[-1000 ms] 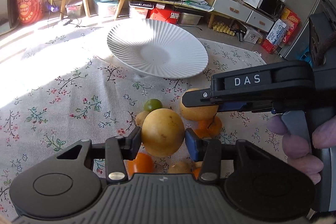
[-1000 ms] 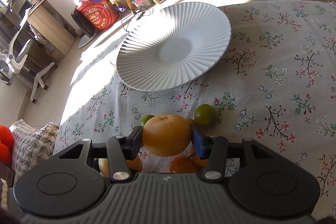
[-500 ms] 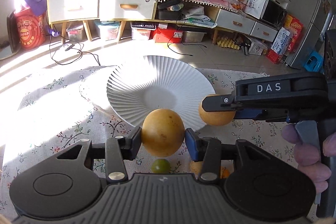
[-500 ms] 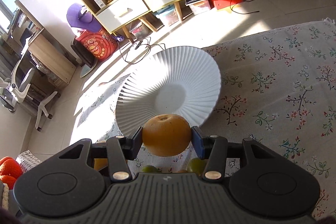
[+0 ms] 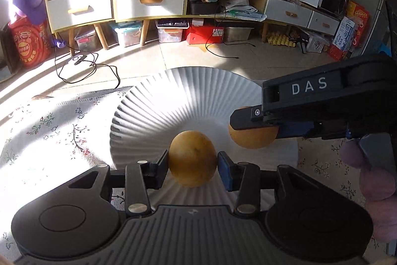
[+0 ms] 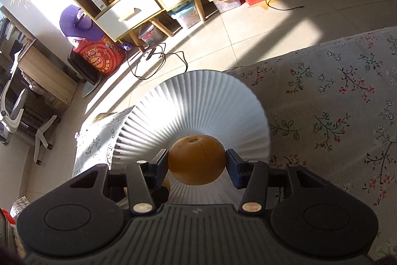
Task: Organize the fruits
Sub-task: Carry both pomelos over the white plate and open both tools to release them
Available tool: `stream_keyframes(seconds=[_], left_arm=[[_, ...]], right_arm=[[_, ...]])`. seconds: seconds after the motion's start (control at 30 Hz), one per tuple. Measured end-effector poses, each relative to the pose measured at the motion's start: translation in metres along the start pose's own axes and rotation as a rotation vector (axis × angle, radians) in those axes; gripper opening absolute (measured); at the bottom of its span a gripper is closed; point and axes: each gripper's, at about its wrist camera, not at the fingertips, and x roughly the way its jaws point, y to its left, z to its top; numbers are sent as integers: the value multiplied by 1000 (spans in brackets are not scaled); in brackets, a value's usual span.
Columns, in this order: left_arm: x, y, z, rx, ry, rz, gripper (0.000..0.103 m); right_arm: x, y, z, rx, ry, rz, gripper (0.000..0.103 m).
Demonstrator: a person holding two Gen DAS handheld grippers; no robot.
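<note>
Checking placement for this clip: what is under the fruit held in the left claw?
Under the yellow fruit in the left claw lies the ribbed white plate. The plate area directly beneath is covered by the fruit, so contact cannot be judged.

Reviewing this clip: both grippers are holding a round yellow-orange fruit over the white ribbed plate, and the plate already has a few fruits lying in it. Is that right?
Not quite. The white ribbed plate has no fruit lying in it; both wrist views show its ribbed surface bare. The rest holds: the left gripper is clamped on a yellow fruit, and the right gripper on an orange fruit, both over the plate.
</note>
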Motion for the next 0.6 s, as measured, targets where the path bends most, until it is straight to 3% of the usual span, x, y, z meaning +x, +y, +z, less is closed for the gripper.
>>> stream_keyframes(seconds=[0.33,0.6], left_arm=[[9,0,9,10,-9,-23,26],[10,4,11,31,-6,-38,29]], right_arm=[[13,3,5,5,24,-21,46],[16,4,9,7,39,-26,47]])
